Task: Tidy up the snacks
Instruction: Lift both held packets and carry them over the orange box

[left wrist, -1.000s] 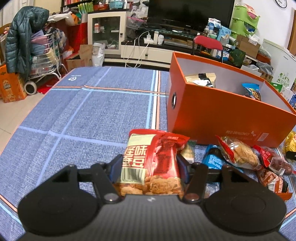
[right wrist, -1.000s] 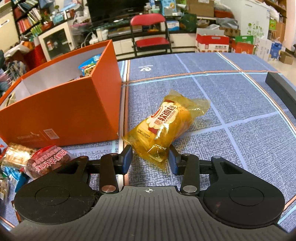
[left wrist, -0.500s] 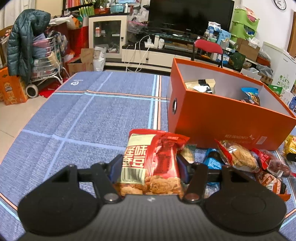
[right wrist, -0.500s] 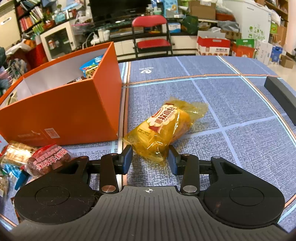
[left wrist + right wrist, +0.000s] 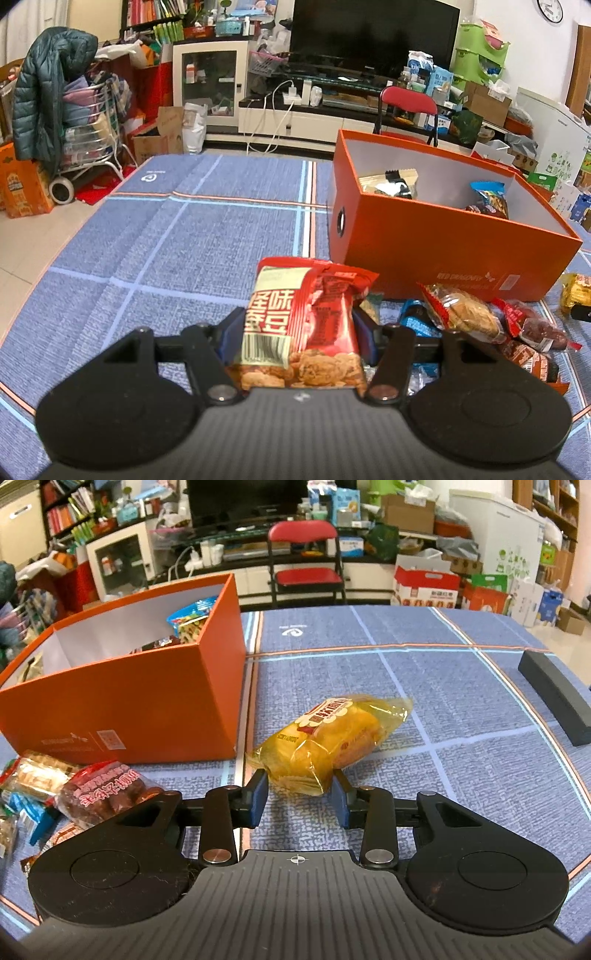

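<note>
My left gripper (image 5: 298, 322) is shut on a red snack packet (image 5: 314, 295), held upright just left of the orange box (image 5: 443, 251). The box holds a few packets, among them a beige-and-black one (image 5: 391, 182) and a blue one (image 5: 487, 195). In the right wrist view my right gripper (image 5: 299, 781) is shut on the near end of a yellow bread packet (image 5: 332, 734), which lies to the right of the orange box (image 5: 129, 701). Several loose snacks (image 5: 461, 314) lie in front of the box, including a dark red packet (image 5: 103, 790).
A blue checked mat (image 5: 184, 240) covers the table. A black bar (image 5: 554, 698) lies near the table's right edge. A red folding chair (image 5: 306, 576) stands behind the table, with a TV stand and clutter beyond. The table's left edge drops to the floor (image 5: 22, 251).
The right jaws have drawn in a little on the yellow packet's near end. The left gripper keeps the red packet, and more of the box's inside shows in its view.
</note>
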Tool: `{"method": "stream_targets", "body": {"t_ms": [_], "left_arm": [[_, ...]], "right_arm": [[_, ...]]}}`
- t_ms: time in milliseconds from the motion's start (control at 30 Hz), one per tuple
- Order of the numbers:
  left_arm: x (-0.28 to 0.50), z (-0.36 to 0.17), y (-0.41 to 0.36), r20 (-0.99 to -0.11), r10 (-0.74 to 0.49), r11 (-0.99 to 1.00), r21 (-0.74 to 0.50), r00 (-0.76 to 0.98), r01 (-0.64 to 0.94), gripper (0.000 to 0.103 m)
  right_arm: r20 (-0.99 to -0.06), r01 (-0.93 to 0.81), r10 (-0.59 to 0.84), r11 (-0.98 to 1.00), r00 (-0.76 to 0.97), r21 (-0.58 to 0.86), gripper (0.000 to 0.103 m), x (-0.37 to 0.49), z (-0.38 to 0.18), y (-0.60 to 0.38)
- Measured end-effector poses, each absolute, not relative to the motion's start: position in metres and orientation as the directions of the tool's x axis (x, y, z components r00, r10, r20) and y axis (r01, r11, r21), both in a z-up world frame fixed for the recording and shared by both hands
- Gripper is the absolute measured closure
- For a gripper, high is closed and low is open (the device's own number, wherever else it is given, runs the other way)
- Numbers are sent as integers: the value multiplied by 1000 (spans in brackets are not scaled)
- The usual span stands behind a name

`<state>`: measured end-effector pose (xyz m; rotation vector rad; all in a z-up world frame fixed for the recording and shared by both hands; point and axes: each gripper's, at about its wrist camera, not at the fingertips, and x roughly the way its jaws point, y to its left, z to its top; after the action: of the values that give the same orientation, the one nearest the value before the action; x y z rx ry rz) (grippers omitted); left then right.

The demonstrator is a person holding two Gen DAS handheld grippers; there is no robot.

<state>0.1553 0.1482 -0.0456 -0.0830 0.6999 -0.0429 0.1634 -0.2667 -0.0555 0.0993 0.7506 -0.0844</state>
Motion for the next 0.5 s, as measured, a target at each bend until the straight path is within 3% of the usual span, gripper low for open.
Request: {"method": "stream_targets", "body": {"t_ms": [267,433,467,500], "left_arm": [[152,-44,151,-636,-64,996,-93,769,6,45],[151,-43,152,-639,-70,995,-96,766,11,45],[151,-43,152,-639,-69,995,-96,766,10,45],[151,-43,152,-638,-70,995,-99,766,9,45]], "right_arm": [[-652,88,-17,993,758,76,94,153,-44,-270],[-673,80,-6,994,740,80,91,155,-48,-277],[-672,59,28,993,740,106,67,155,-48,-282],[-664,9,85,990,743,138,37,155,-46,-290]]}}
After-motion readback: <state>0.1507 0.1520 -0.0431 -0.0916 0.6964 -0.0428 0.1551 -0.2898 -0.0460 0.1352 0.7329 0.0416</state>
